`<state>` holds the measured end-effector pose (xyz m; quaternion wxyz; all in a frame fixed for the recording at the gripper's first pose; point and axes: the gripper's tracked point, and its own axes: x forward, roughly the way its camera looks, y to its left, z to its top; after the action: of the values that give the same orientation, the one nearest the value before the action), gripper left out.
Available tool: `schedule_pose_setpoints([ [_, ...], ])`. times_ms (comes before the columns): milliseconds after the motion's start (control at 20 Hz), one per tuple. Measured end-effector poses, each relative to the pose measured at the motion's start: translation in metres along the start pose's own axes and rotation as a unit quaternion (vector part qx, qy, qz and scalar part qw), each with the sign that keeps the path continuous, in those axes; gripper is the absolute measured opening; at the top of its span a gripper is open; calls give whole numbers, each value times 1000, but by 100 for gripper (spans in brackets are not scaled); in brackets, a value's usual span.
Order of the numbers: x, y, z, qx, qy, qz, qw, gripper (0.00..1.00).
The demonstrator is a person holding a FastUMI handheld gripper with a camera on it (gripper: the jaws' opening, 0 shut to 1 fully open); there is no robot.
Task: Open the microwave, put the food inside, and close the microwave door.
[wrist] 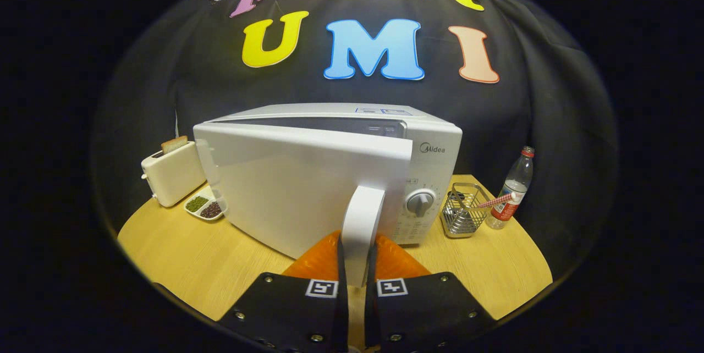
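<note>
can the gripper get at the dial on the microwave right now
Probably not yet: the gripper is shut on the door handle, and the half-open door stands left of the dial, which itself is uncovered.

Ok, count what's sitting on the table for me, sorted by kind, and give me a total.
Appliances: 2, the microwave and the toaster.
Dishes: 1, a two-part snack dish.
Baskets: 1, a wire basket.
Bottles: 1, a water bottle.
Total: 5.
The gripper is shut on the door handle.
</note>
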<state>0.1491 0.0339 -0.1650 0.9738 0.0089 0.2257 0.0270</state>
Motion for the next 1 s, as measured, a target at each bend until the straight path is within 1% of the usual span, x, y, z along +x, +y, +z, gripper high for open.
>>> schedule_pose_setpoints([
  [100, -18, 11, -6, 4, 4, 6, 1000, 13],
  [250, -36, 28, -16, -8, 9, 9, 1000, 20],
  [350, -50, 41, -22, -18, 7, 12, 1000, 21],
  [600, -78, 74, -33, -37, 10, 28, 999, 22],
  [750, -90, 91, -35, -42, 8, 29, 999, 22],
  [1000, -109, 120, -38, -39, 2, 38, 999, 22],
])
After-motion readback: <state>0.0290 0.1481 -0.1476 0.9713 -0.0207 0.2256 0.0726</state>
